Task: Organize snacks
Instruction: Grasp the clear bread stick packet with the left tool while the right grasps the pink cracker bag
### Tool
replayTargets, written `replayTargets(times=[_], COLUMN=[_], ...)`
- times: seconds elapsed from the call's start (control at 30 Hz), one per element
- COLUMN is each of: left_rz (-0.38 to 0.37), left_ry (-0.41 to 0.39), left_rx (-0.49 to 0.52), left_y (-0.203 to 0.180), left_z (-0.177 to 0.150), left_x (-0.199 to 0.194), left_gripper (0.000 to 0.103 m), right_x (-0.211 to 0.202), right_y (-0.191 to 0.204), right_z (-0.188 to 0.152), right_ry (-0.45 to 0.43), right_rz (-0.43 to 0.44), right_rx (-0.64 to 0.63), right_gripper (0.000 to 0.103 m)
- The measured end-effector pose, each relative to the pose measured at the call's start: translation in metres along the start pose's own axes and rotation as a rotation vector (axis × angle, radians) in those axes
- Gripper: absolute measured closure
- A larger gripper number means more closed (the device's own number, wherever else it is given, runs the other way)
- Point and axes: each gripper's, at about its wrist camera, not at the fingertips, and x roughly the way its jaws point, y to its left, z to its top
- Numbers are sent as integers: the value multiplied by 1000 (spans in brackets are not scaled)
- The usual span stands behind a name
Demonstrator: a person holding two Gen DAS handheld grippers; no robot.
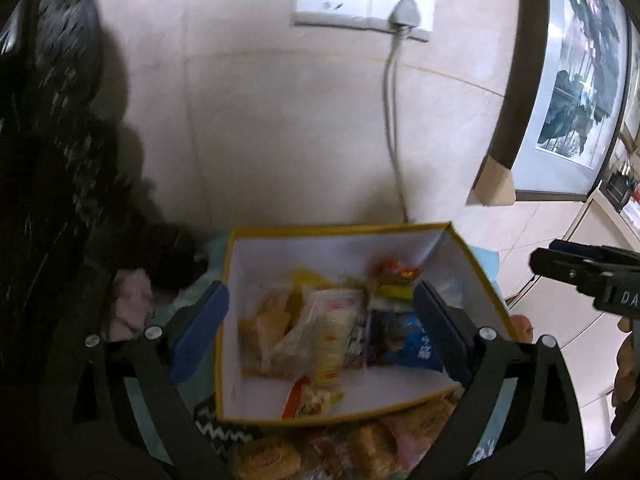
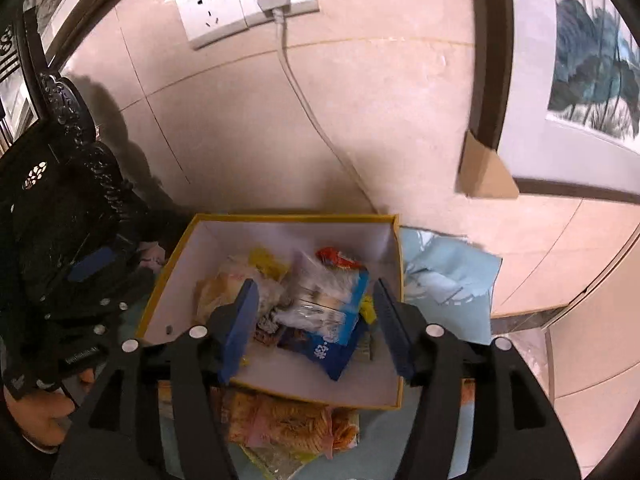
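You're looking down the left gripper [image 1: 322, 330] now, and its two blue-padded fingers [image 1: 204, 328] are standing wide apart with nothing pinched between them: released, hovering above the box. Beneath it, the yellow-rimmed cardboard box with white inner walls [image 1: 230, 360] is sitting on a pale blue cloth [image 1: 490, 446], its far rim toward the tiled wall. Inside, you're seeing a jumble of snack packets: a clear packet with yellow print [image 1: 324, 336] in the middle, a blue foil packet [image 1: 412, 344] against the right wall, an orange-red wrapper [image 1: 394, 270] near the far right corner. More golden biscuit packs [image 1: 372, 446] are lying on the cloth just outside the box's near rim. At the right edge of this view, the right gripper [image 1: 592, 276] is poking in, apart from the box. Up on the wall, a white double socket [image 1: 362, 0] is carrying a grey plug and cable [image 1: 390, 96] that is running down behind the box.

Switching to the right wrist view: the right gripper [image 2: 316, 326] is holding its blue pads [image 2: 240, 324] parted too, empty, over the box's near half [image 2: 296, 398]. The blue foil packet [image 2: 328, 350] is lying between the fingers but below them, untouched. A pack of orange crisped snacks [image 2: 288, 424] is resting on the cloth against the near rim. At the left edge, your hand [image 2: 36, 412] is gripping the left gripper's black handle [image 2: 76, 280], beside the box's left wall.
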Motion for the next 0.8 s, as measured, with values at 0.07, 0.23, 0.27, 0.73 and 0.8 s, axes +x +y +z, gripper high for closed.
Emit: replayTargets(times=[0.07, 0.23, 0.27, 0.73, 0.8], left_rz=[21, 39, 41, 120, 121], left_ry=[-1, 27, 38, 177, 199], left_rx=[-5, -66, -54, 161, 154], left_y=[9, 27, 26, 33, 37], left_z=[-21, -107, -119, -209, -215], left_x=[-8, -27, -27, 3, 11], left_gripper=[8, 8, 8, 8, 8], right_x=[6, 21, 25, 75, 89], right_y=[-2, -1, 0, 32, 38], right_z=[-23, -95, -111, -152, -153], right_ry=[42, 158, 181, 276, 292], right_rz=[11, 55, 66, 15, -7], right_rx=[-7, 13, 22, -31, -56], right_gripper=[41, 38, 36, 21, 19])
